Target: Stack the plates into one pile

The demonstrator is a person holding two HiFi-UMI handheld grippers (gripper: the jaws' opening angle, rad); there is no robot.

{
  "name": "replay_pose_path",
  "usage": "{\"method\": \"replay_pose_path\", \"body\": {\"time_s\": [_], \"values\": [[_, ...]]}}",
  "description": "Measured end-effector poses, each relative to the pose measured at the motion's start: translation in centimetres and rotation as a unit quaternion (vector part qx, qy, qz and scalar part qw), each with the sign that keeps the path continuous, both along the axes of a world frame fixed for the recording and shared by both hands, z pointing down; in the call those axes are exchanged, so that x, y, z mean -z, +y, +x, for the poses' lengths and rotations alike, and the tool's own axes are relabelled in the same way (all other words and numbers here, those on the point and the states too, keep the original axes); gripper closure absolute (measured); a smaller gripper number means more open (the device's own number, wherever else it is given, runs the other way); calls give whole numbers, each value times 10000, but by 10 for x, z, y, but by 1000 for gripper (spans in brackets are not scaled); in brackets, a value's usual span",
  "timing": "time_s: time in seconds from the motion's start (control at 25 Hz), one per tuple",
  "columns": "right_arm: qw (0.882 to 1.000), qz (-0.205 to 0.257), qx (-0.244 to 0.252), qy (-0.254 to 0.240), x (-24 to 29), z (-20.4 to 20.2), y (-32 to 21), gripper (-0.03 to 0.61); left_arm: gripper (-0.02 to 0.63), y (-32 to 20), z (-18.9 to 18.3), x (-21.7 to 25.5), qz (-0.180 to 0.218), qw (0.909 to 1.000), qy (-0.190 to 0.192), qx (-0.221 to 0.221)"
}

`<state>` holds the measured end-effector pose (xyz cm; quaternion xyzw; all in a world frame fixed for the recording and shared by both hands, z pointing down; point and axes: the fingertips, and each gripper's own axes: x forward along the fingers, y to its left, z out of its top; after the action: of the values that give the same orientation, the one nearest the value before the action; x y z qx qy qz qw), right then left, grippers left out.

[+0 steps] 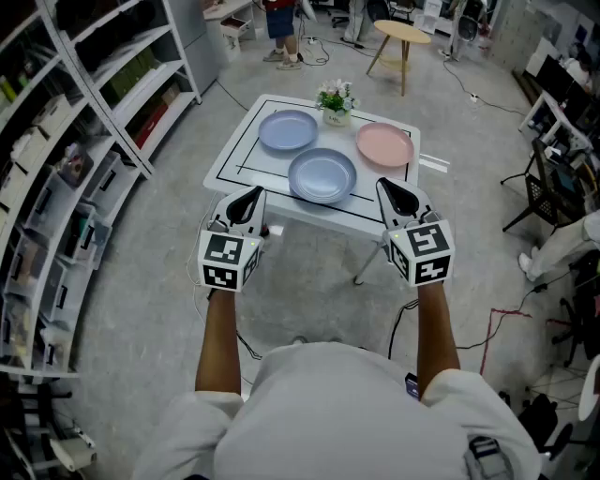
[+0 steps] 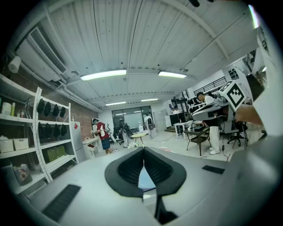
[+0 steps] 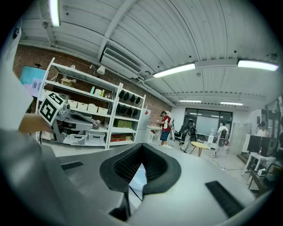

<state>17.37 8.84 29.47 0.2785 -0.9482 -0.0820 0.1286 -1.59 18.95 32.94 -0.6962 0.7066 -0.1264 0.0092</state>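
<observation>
Three plates lie apart on the white table (image 1: 234,155): a blue plate (image 1: 288,129) at the back left, a second blue plate (image 1: 322,174) near the front middle, and a pink plate (image 1: 384,144) at the back right. My left gripper (image 1: 250,197) hovers just short of the table's front left edge, shut and empty. My right gripper (image 1: 396,192) hangs by the front right edge, also shut with nothing held. In the left gripper view the closed jaws of the left gripper (image 2: 143,151) frame a sliver of blue plate (image 2: 146,178). In the right gripper view the right gripper (image 3: 142,148) is likewise closed.
A small flower pot (image 1: 336,101) stands at the table's back edge between the plates. Metal shelving (image 1: 84,141) lines the left side. A round wooden side table (image 1: 401,36) and a standing person (image 1: 279,23) are behind. Desks, chairs and floor cables (image 1: 506,314) fill the right.
</observation>
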Motion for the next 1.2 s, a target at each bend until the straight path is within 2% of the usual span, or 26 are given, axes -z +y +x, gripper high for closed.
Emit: {"method": "replay_pose_path", "body": {"time_s": [0.32, 0.52, 0.68, 0.76, 0.92, 1.2], "values": [[9999, -86, 34, -67, -6, 5, -9, 566, 597, -15, 17, -7, -130, 9997, -72, -209], [9984, -371, 130, -407, -11, 13, -22, 566, 597, -29, 28, -17, -269, 9993, -75, -261], [9969, -563, 290, -475, -21, 21, -36, 568, 597, -44, 41, -24, -334, 9988, -187, -305], [9955, -671, 402, -531, -25, 21, -43, 568, 597, -52, 44, -26, -301, 9991, -95, -286], [9946, -754, 487, -512, -32, 12, -63, 568, 597, -69, 30, -35, -312, 9993, 186, -105], [9950, -779, 309, -548, -47, -40, -130, 568, 597, -133, -36, -53, -302, 9993, 230, -27]]}}
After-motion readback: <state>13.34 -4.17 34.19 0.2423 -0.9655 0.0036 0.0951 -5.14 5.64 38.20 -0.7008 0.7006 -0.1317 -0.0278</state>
